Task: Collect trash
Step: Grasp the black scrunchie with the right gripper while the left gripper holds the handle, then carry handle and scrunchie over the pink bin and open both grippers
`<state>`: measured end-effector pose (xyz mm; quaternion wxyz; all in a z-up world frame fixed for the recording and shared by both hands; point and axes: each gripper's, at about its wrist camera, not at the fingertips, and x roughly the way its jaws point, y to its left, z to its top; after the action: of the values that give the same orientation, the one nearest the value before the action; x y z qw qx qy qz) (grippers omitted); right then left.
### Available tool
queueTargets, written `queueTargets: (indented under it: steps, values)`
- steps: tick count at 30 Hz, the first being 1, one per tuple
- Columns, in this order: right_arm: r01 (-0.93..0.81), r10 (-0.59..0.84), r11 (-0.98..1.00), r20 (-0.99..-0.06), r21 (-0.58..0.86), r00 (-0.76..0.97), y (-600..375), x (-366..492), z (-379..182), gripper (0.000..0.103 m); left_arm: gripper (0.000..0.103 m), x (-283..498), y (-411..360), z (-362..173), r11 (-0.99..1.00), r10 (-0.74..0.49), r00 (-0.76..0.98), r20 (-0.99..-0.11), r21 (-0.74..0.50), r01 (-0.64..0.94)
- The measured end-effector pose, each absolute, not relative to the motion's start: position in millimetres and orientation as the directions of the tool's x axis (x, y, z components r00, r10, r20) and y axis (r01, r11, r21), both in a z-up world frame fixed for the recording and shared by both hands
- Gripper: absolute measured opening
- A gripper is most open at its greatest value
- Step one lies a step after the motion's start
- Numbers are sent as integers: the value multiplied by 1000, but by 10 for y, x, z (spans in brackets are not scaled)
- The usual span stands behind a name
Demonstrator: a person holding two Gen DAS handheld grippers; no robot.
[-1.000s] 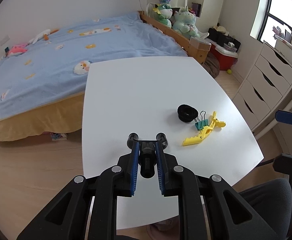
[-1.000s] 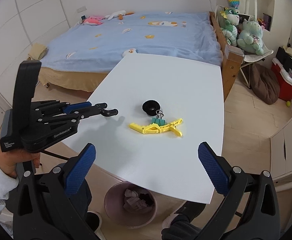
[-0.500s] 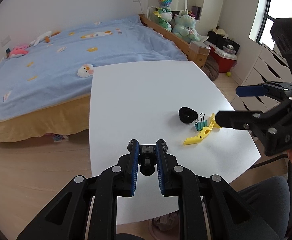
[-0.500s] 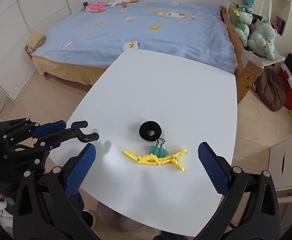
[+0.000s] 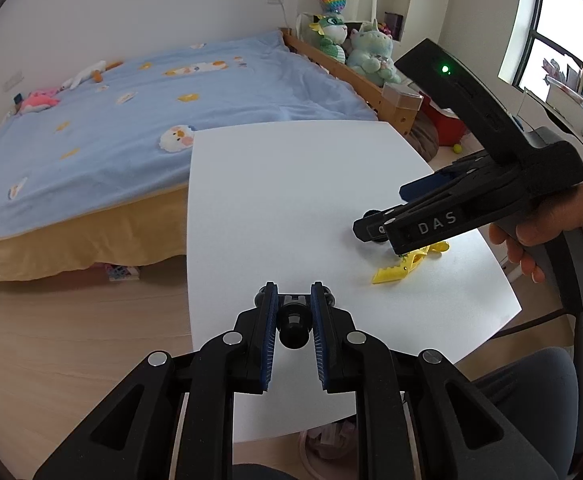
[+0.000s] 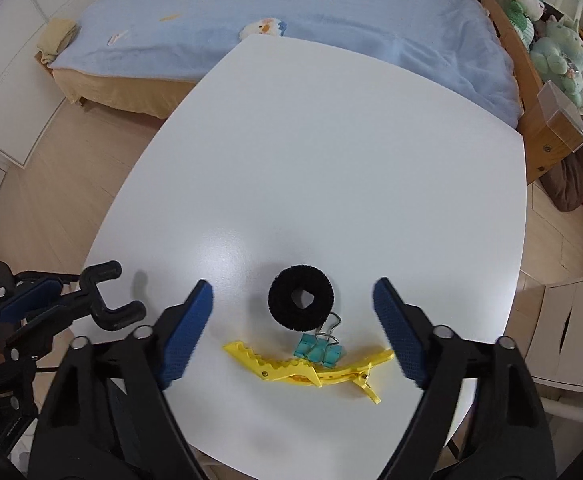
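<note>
Item: my right gripper (image 6: 293,332). Since a second ago it has come down over the white table (image 6: 331,152); its jaws have just been closing, not yet touching anything, with the black hair scrunchie (image 6: 300,297) between them. Pickup looks imminent.

Item: yellow hair clip (image 6: 311,368), near edge, long axis left-right, toothed end left. Teal binder clip (image 6: 318,350) touches it.

Item: my left gripper (image 5: 293,320), closed, empty, hovering at the table's near left.

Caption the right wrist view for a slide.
Right gripper, jaws closing but still open, poised over black hair tie, teal binder clips and yellow hair clip on white table.
</note>
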<state>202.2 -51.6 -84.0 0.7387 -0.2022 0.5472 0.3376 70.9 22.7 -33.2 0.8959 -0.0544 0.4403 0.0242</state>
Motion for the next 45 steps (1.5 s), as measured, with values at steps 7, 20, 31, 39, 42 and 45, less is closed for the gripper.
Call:
queueTargets:
  steps: [7,20,31,39,42,45]
  values:
    - [-724,261,686,-952,66,161,-491,2039,-940,48,16,707,248,-345,992,-9,610,-793,-82,-92]
    - [-715,278,698,-937,48,209,-550,2029,-859,31,16,702,238,-339,993,-13,612,-791,-83,-86]
    - [-724,356,688,-895,57,268,-693,1758,-491,30,16,659,155,-281,995,-23,617,-787,-79,-63]
    - [-730,440,679,-837,74,325,-998,1300,-180,30,16,524,87,-175,997,-38,631,-775,-76,-33]
    - [-730,453,681,-821,65,349,-1110,1133,-104,30,17,462,42,-133,997,-46,636,-770,-75,-18]
    - [-728,471,682,-803,68,365,-1222,984,-46,30,17,402,0,-86,998,-49,642,-765,-68,-4]
